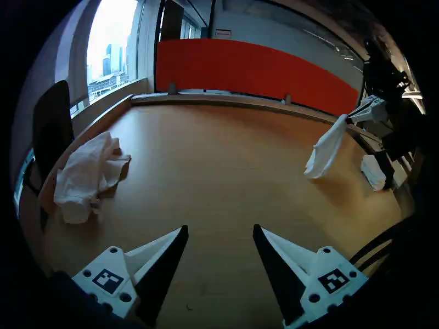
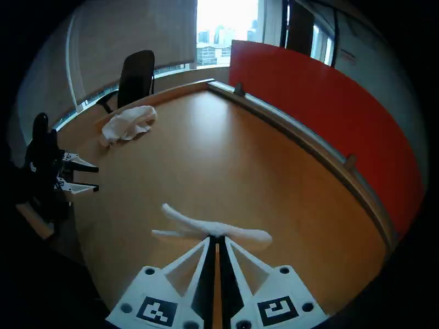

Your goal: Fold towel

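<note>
White towel pinched in the right gripper above a broad wooden table.

The smooth, light-brown wooden table (image 1: 219, 159) is mostly bare across its middle, leaving open room around both tools. A flat red partition panel (image 1: 247, 68) stands along its far edge, and a black high-backed chair (image 2: 134, 77) sits at the window-side edge. By that edge lies a soft, rumpled heap of white cloth (image 1: 88, 175). The right gripper (image 2: 218, 239) has its white wedge-shaped fingers pressed together on a limp white towel (image 2: 241, 231), which drapes down toward the surface on the side opposite the heap. The left gripper (image 1: 219, 229) hovers near the table's close edge, fingers spread apart.
</note>
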`<state>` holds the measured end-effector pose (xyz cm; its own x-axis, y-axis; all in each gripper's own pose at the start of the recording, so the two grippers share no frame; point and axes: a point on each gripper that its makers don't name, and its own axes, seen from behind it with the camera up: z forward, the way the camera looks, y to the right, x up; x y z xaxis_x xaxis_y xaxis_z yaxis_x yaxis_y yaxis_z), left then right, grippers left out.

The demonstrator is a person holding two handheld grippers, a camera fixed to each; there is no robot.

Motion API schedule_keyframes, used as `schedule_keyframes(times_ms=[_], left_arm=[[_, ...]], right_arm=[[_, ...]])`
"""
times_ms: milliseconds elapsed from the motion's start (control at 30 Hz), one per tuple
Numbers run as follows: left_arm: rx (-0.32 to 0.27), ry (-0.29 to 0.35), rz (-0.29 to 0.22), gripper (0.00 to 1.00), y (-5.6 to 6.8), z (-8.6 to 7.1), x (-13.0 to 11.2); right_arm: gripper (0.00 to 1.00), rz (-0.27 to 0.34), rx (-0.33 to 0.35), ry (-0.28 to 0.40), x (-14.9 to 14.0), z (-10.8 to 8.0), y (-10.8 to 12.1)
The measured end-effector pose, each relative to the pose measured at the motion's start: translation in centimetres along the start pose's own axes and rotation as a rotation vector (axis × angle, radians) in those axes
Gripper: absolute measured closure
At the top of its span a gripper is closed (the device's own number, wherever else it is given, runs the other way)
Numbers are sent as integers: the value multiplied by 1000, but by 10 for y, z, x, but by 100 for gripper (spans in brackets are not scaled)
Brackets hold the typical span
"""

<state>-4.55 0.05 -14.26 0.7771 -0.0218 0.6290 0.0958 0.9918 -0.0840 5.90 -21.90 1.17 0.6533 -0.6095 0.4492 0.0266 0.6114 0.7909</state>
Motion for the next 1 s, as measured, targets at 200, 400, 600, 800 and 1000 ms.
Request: schedule_keyframes(times_ms=[200,400,600,800,1000], left_arm=[[-5,-2,4,13,4,2,2],[-10,-6,-6,13,8,2,4],[-11,-9,-3,13,12,5,7],[-14,-14,6,13,17,9,10],[-15,-18,8,13,21,13,12]], right_arm=[[96,13,-25,-3,-2,-26,24],[96,24,-61,-14,-15,-52,56],[96,36,-107,-46,-34,-76,93],[96,52,-147,-81,-56,-99,130],[96,68,-195,-118,-80,-120,165]])
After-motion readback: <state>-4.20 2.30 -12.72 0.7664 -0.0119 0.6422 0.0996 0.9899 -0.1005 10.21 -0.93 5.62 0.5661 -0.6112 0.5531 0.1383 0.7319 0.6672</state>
